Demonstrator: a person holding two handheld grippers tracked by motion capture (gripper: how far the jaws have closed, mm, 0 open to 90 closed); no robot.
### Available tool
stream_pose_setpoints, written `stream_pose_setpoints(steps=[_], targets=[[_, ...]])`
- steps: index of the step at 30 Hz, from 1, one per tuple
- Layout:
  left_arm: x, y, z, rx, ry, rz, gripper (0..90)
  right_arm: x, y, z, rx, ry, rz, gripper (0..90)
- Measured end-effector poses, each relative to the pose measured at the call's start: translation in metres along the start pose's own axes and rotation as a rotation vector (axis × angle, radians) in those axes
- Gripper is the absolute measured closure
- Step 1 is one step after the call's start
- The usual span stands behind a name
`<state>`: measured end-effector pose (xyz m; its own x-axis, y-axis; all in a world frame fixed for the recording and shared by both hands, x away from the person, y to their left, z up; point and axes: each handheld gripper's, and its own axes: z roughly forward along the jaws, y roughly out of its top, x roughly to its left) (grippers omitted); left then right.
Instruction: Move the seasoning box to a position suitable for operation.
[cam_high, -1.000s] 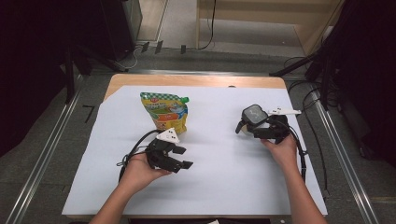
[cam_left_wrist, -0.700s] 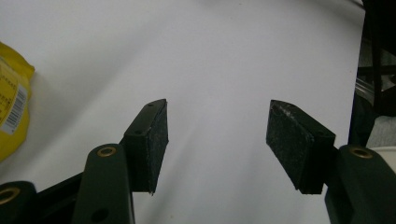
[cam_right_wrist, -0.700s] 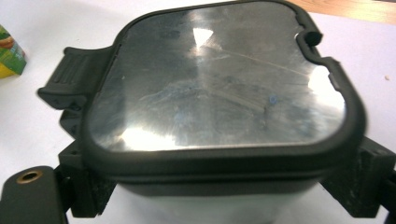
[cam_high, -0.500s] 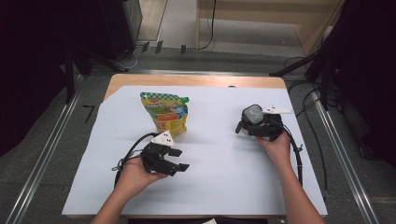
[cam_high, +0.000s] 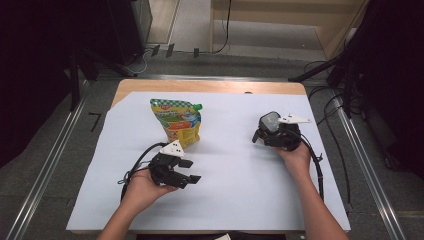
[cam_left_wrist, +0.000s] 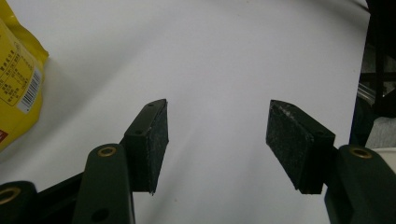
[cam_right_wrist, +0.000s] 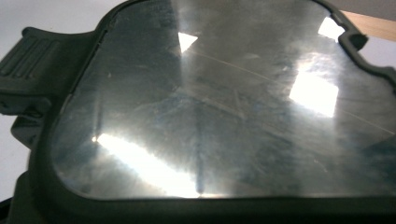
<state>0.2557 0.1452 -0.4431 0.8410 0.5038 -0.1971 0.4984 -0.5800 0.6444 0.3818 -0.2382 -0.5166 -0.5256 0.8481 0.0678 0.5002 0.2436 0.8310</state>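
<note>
Pouch (cam_high: 177, 123) lay flat on the surface (cam_high: 235, 195); nearer the person, left hand-held gripper (cam_high: 191, 171) gaped empty; right hand-held gripper's (cam_high: 261, 130) opening was indiscernible.

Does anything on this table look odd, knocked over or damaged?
Nothing is spilled or torn. The yellow pouch with the green cap lies flat on the white sheet, a bit askew. The one oddity is in the right gripper view: a scratched, glossy dark panel sits right before the camera and reflects the lights.
</note>
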Motion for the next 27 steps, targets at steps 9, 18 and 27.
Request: stream_pose_setpoints(steps=[9,18,27], targets=[[0.003,-0.001,-0.002,-0.011,-0.001,-0.006,40.2,0.002,0.000,0.000,-0.013,-0.014,0.011,15.6],[0.004,-0.001,-0.003,-0.013,-0.002,-0.007,40.3,0.003,0.001,-0.002,-0.019,-0.013,0.017,15.7],[0.008,0.000,-0.003,-0.017,-0.006,-0.010,40.3,0.011,0.010,-0.013,-0.049,0.011,0.019,15.7]])
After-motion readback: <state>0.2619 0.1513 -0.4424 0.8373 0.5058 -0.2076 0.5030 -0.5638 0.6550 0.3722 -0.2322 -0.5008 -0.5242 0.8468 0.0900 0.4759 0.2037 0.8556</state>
